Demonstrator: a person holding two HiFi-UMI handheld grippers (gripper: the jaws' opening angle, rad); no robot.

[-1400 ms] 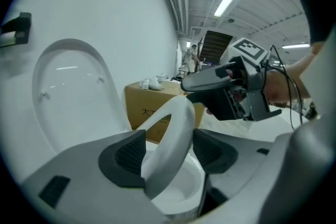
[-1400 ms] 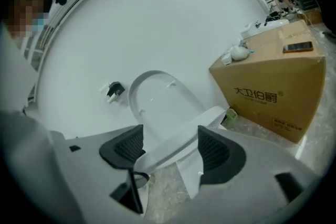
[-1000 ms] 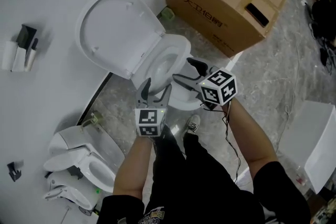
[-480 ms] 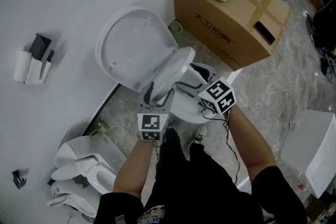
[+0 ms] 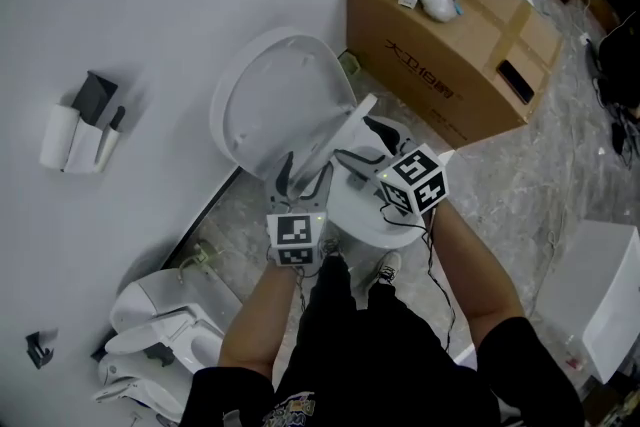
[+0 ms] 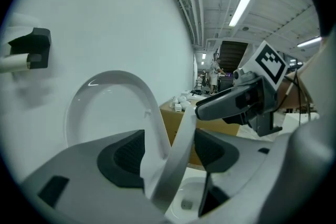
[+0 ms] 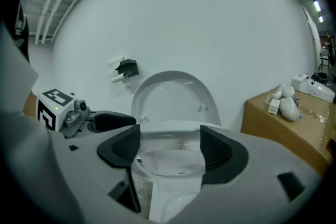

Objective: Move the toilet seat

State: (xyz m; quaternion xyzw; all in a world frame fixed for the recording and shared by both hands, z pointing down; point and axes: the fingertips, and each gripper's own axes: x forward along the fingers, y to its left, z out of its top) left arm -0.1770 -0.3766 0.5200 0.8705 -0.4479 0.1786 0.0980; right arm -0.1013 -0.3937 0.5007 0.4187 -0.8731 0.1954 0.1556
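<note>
The white toilet has its lid (image 5: 275, 95) leaning back on the wall. Its seat ring (image 5: 338, 137) is tilted up steeply off the bowl (image 5: 385, 220). My left gripper (image 5: 308, 165) is open and straddles the seat's near edge. In the left gripper view the seat (image 6: 178, 149) runs slanted between the jaws, against the right finger (image 6: 212, 152) and apart from the left one. My right gripper (image 5: 352, 140) is open just right of the seat, above the bowl, holding nothing. The right gripper view looks between open jaws at the bowl (image 7: 168, 162) and lid (image 7: 173, 94).
A large cardboard box (image 5: 450, 45) with white items on top stands right of the toilet. A paper holder (image 5: 80, 130) hangs on the wall at left. Other toilets (image 5: 160, 335) lie at lower left, and a white fixture (image 5: 600, 285) stands at right. The person's legs and shoe (image 5: 385, 267) are close before the bowl.
The seat ring has swung up from flat on the bowl to steeply raised, with my left gripper rising along its edge. The right gripper stayed by the bowl.
</note>
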